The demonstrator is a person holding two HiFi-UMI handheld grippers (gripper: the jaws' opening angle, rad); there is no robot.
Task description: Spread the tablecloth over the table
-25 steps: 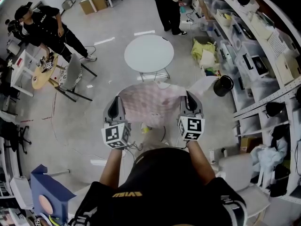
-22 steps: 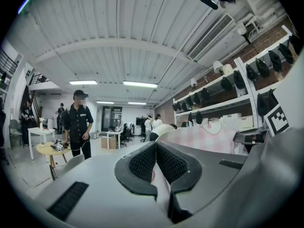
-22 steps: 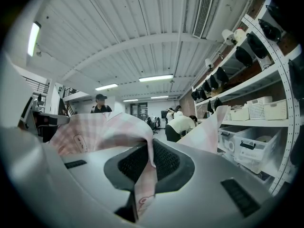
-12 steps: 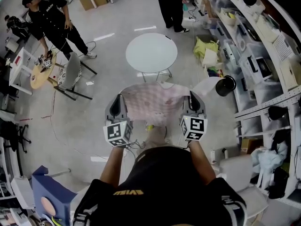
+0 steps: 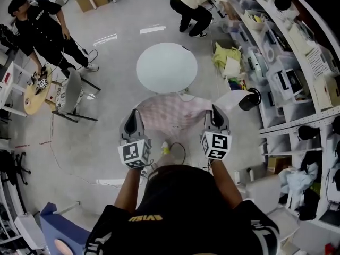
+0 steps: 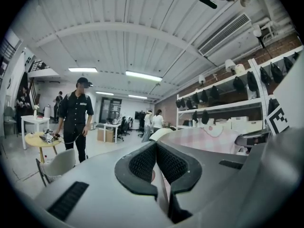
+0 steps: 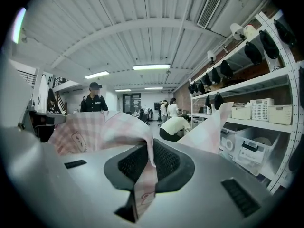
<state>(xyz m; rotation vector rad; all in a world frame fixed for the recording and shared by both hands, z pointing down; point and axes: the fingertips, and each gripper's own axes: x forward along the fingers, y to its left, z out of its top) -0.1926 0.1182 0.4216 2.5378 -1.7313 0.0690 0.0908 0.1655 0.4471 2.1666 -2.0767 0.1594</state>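
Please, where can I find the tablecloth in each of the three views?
Head view: tablecloth at centre, stretched between left gripper and right gripper, below the round table.
Left gripper view: tablecloth right of centre, beyond the jaws.
Right gripper view: tablecloth left and centre, running into the jaws.
Shared landmark: person in black, left in all views.

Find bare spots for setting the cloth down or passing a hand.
The round table top is bare all over. Open floor lies between it and the chair on the left. Right side is crowded: cloth pile, black bin, shelves. A crouching person is beyond the table.
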